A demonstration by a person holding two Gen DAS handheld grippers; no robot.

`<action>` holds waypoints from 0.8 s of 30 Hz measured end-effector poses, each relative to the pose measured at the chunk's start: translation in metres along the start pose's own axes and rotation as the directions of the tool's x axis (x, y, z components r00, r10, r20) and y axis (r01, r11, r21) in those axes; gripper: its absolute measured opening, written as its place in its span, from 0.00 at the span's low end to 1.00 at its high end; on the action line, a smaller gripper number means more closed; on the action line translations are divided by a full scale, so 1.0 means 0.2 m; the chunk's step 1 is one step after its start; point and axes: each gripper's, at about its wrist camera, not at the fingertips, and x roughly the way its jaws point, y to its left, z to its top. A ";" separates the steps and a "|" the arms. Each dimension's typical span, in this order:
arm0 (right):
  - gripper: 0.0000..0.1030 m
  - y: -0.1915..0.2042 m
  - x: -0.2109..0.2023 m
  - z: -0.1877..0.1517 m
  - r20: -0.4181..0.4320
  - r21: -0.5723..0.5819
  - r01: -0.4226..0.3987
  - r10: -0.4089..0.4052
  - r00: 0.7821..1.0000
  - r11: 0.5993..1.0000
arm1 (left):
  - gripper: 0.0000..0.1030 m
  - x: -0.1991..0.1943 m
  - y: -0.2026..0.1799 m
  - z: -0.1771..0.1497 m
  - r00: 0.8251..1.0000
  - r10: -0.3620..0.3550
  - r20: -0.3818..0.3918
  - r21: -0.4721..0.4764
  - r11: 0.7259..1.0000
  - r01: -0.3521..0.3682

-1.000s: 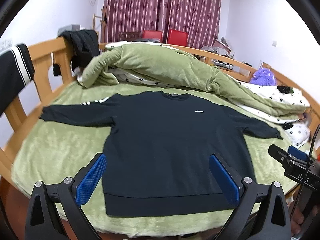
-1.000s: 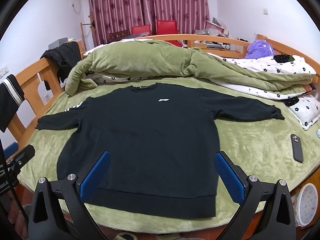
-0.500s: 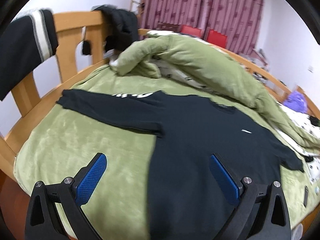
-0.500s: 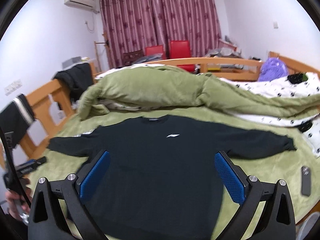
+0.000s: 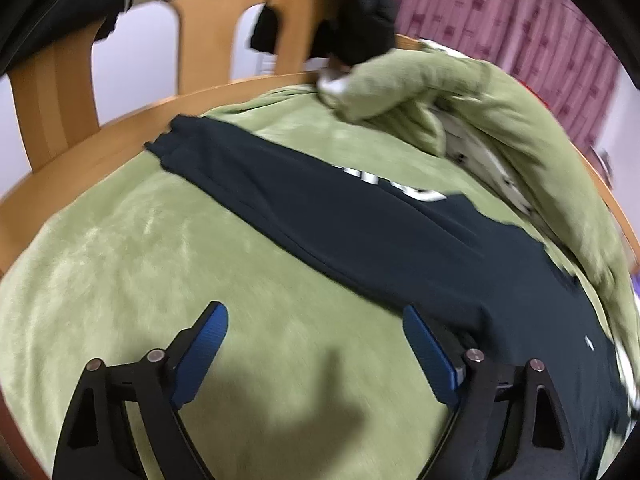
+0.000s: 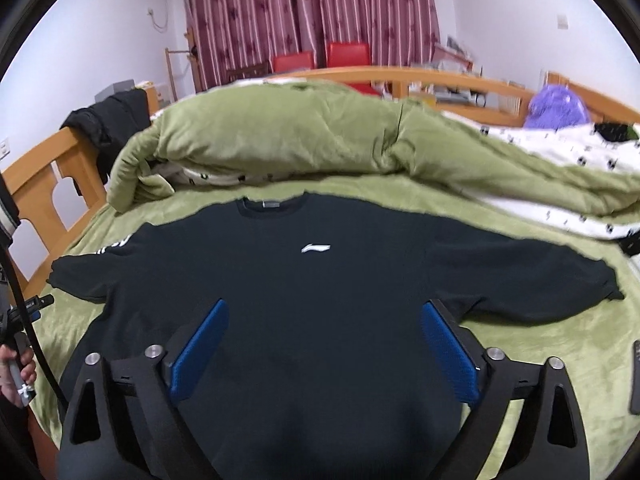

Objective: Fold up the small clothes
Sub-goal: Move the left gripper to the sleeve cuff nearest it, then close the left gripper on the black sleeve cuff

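A black long-sleeved sweatshirt (image 6: 312,292) with a small white chest logo lies flat, front up, on the green bed cover (image 6: 560,344), sleeves spread out. My right gripper (image 6: 324,344) is open and empty, low over the shirt's middle. My left gripper (image 5: 316,344) is open and empty over the green cover (image 5: 140,260), just short of the shirt's left sleeve (image 5: 320,200), which runs to the cuff near the wooden bed rail (image 5: 80,140). The left gripper also shows at the far left of the right wrist view (image 6: 24,312).
A bunched green quilt (image 6: 304,132) lies across the bed behind the shirt. Dark clothes (image 5: 360,20) hang on the wooden headboard. A black phone (image 6: 636,376) lies on the cover at the right. A purple plush (image 6: 556,106) sits at the back right.
My left gripper has swung left and dropped close to the cover by the left sleeve. My right gripper has moved forward and lower over the shirt's body. Both stay open.
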 end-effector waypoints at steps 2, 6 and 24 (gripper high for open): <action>0.83 -0.01 0.07 0.00 -0.007 -0.001 0.002 -0.002 1.000 1.000 | 0.77 0.10 0.03 0.05 0.999 0.035 0.004 -0.015 0.999 -0.035; 0.83 -0.02 0.18 -0.01 -0.017 -0.004 0.010 -0.010 1.000 1.000 | 0.73 0.30 0.10 0.15 0.992 0.122 0.013 -0.016 0.992 -0.122; 0.83 0.04 0.21 -0.08 0.008 -0.045 -0.001 0.001 1.000 0.999 | 0.07 0.54 0.07 0.43 0.966 0.240 0.095 -0.020 0.971 -0.240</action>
